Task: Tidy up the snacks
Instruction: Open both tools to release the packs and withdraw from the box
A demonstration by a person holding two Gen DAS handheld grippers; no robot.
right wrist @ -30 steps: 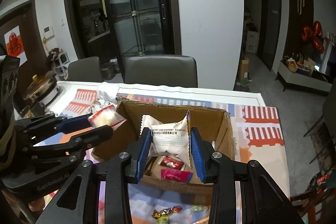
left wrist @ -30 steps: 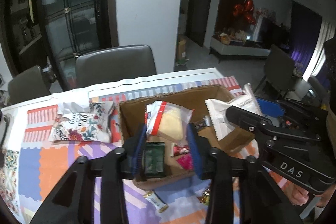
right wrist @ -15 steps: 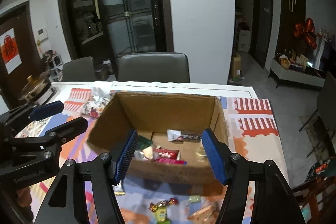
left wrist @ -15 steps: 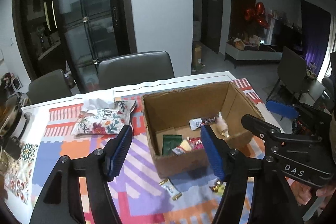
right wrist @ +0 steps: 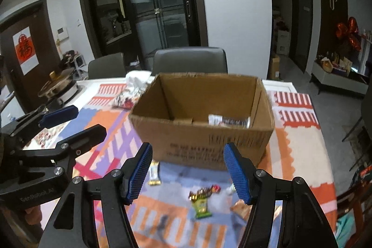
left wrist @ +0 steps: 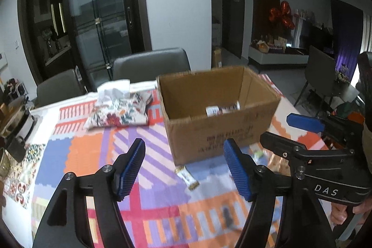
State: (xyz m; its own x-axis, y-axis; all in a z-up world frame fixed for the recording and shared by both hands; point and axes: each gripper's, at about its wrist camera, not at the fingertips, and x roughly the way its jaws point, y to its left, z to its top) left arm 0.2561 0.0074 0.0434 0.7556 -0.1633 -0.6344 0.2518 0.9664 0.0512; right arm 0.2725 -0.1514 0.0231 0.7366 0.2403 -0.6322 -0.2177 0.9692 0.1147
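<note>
**A:** Status, left to right?

**B:** Far left of the table (left wrist: 69, 155), a metal pot (right wrist: 59, 87) sits by the edge. Next to it a floral pouch (left wrist: 118, 112) lies on the patterned cloth, just left of the cardboard box (left wrist: 216, 129).

**A:** Left gripper?

**B:** I see the left gripper (left wrist: 183, 169) with fingers spread wide, nothing between them. It hangs above the table in front of the box's near-left corner.

**A:** Box contents?

**B:** Box is upright, top open. I make out one white-and-dark wrapped snack (right wrist: 229, 120) lying on the floor of the box toward its right side. The rest of the inside is hidden by the near wall.

**A:** Loose snacks?

**B:** A small white bar with gold ends (left wrist: 187, 178) lies on the table just in front of the box, apart from it. Right of that, a gold-and-red twisted candy (right wrist: 204, 191) with a green packet (right wrist: 201, 206) touching it, then a brown packet (right wrist: 240, 206) partly behind my right finger. All are blurred, no labels readable.

**A:** Right gripper?

**B:** The right gripper (right wrist: 188, 172) is released too, fingers wide apart and empty. It hovers in front of the box's near wall, over the loose candy.
</note>
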